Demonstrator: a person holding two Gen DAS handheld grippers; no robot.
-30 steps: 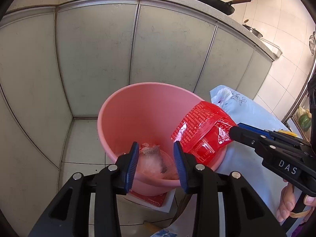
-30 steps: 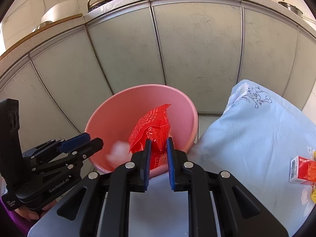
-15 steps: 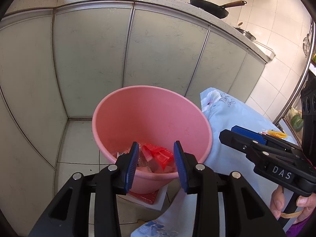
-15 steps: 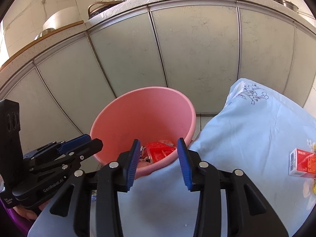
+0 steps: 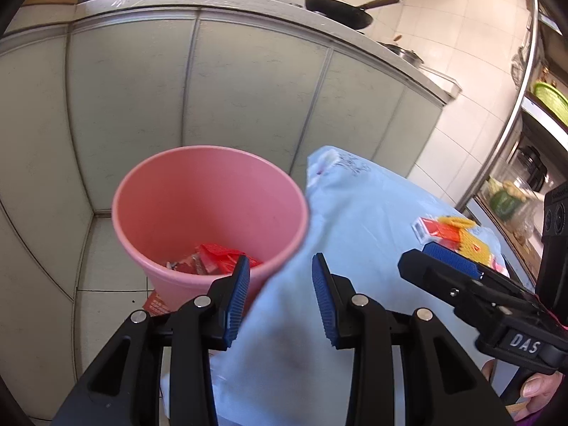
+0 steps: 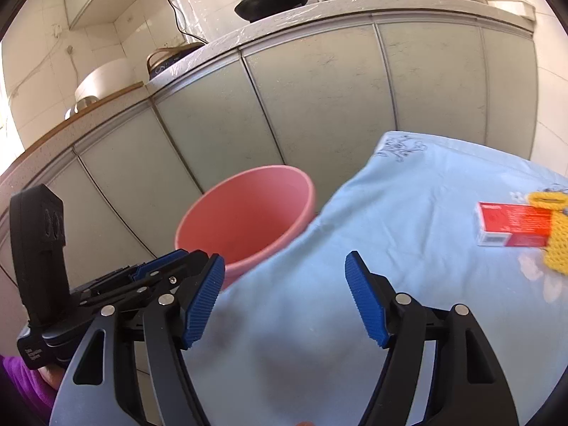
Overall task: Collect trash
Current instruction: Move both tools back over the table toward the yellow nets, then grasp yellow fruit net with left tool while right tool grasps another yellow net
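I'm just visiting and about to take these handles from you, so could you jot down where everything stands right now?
Left claw: partly open, nothing in it, over the near edge of the blue cloth.
Right claw: jaws opening wide, nothing between them.
Done: a red wrapper lies in the pink bucket with other scraps.
Left: a red and white box sits on the cloth to the right, beside a yellow knitted piece. The box looks like the next trash to collect. Something red on the floor under the bucket is unclear.

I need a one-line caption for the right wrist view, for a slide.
Right gripper, jaws opening and empty, over a blue cloth beside the pink bucket; a red box remains.
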